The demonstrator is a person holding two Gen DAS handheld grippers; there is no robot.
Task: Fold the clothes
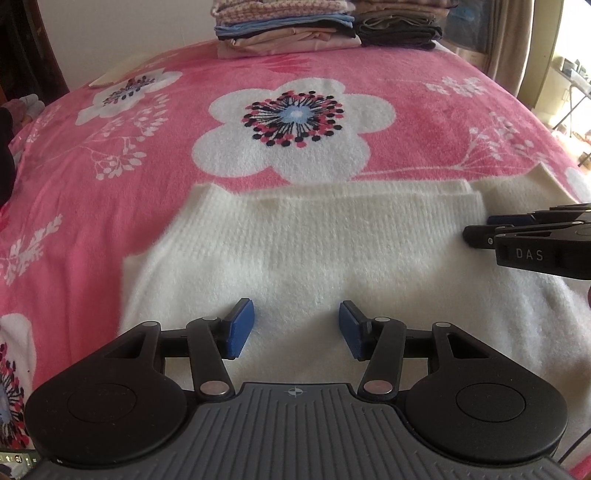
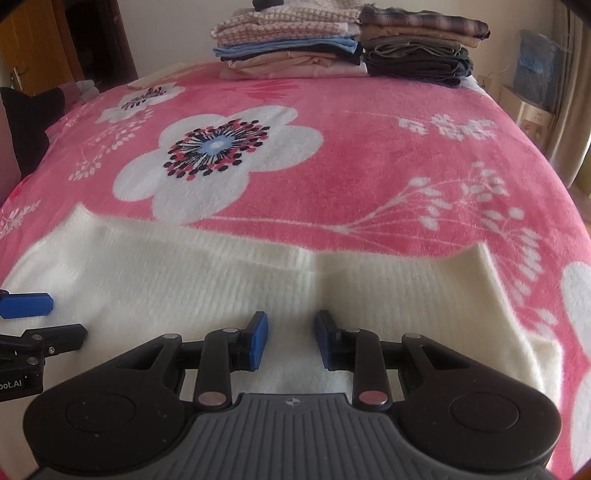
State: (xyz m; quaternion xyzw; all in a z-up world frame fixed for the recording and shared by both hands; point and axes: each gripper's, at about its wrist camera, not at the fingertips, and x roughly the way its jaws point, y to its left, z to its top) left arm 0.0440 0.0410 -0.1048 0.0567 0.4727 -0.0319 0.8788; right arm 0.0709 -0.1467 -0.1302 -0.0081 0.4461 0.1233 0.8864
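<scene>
A white knitted sweater lies flat on the near part of a pink flowered blanket; its ribbed edge points away from me. My left gripper hovers over the sweater's near middle with its blue pads well apart and only cloth showing beneath the gap. My right gripper is over the sweater further right, pads a smaller gap apart, nothing pinched between them. Each gripper shows at the edge of the other's view: the right gripper, the left gripper.
Two stacks of folded clothes stand at the far end of the bed, a light stack and a darker stack. A flat beige item lies far left. A blue bag hangs past the right edge.
</scene>
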